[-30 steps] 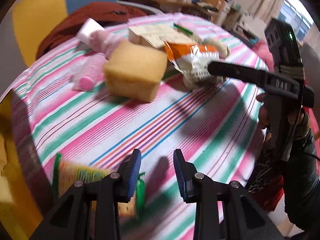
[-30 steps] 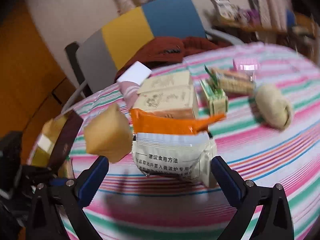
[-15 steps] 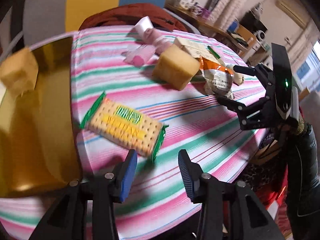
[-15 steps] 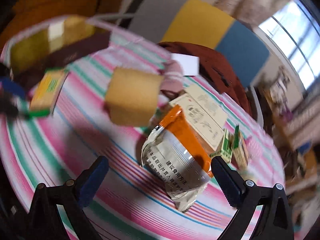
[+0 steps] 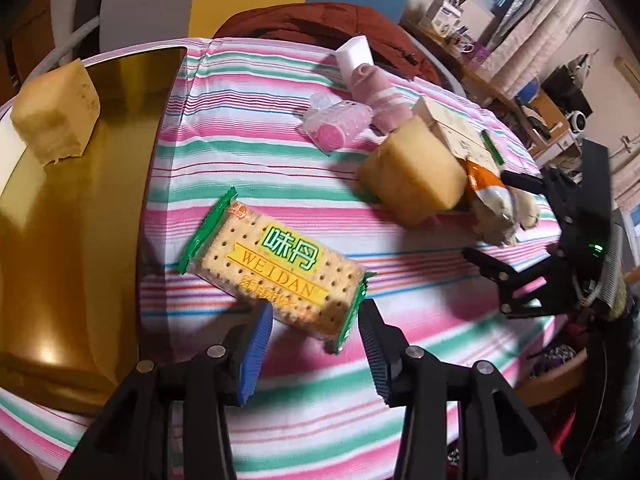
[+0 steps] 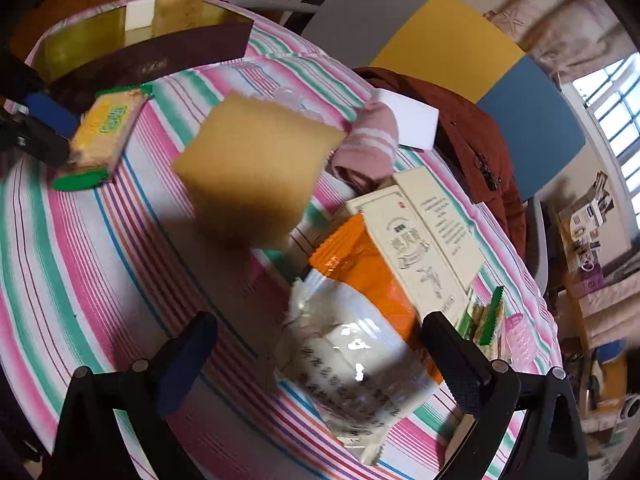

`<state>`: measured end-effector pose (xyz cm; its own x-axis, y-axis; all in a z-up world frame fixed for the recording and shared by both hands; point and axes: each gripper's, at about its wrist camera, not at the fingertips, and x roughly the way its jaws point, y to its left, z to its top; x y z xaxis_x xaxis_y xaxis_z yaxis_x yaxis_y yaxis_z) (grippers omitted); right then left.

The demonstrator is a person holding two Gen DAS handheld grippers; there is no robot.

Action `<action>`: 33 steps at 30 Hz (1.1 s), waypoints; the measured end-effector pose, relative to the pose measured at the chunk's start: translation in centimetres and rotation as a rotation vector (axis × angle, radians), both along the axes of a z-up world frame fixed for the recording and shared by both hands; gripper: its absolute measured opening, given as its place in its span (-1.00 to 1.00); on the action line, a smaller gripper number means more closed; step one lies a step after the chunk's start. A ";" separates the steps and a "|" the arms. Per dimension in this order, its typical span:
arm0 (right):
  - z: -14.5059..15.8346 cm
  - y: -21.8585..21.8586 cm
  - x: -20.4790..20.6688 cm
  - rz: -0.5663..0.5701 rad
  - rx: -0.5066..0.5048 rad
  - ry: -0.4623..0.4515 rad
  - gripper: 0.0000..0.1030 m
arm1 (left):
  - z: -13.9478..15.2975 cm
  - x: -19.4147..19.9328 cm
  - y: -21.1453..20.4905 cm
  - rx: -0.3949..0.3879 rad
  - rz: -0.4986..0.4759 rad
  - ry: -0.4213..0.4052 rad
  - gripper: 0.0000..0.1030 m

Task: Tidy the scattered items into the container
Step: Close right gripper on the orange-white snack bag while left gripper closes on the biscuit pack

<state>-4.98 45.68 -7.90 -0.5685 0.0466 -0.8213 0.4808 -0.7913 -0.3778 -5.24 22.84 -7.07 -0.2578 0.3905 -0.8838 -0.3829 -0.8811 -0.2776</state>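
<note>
- On the striped table [image 5: 304,168], a green-edged cracker packet [image 5: 276,268] lies flat just beside the gold-lined container [image 5: 80,216], outside it; the left gripper [image 5: 316,344] hovers low over the packet's near end, its blue-padded fingers [image 5: 254,354] apart and straddling that end without closing on it.
- Inside the container, a tan sponge block [image 5: 56,114] sits against the far corner; from the right wrist view a white block [image 6: 140,16] stands next to it, and the container's outer wall is dark maroon.
- Further along the table a second tan sponge [image 6: 256,168] rests near the middle, with a rolled pink sock [image 6: 370,144], a white foam block [image 6: 408,122] and a clear pink-ended bottle [image 5: 340,126] behind it.
- Closer to the right gripper [image 6: 320,364] lies an orange-and-clear snack pouch [image 6: 352,332], partly over a cream carton [image 6: 420,248]; the gripper's fingers are spread wide on either side of the pouch, gripping nothing.
- A small green-edged packet [image 6: 486,320] sits beside the carton.
- The tablecloth runs in pink, green and white stripes over a round top.
- Behind the table stands a chair in grey, yellow and blue panels [image 6: 452,52] with a rust-red jacket [image 6: 472,136] draped on it; a bright window [image 6: 616,104] and cluttered shelves fill the far side.
</note>
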 end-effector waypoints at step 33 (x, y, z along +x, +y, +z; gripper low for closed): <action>-0.5 1.5 -2.2 -0.132 -0.049 -0.038 1.00 | 0.6 -8.1 4.7 -0.051 0.140 -0.016 -0.07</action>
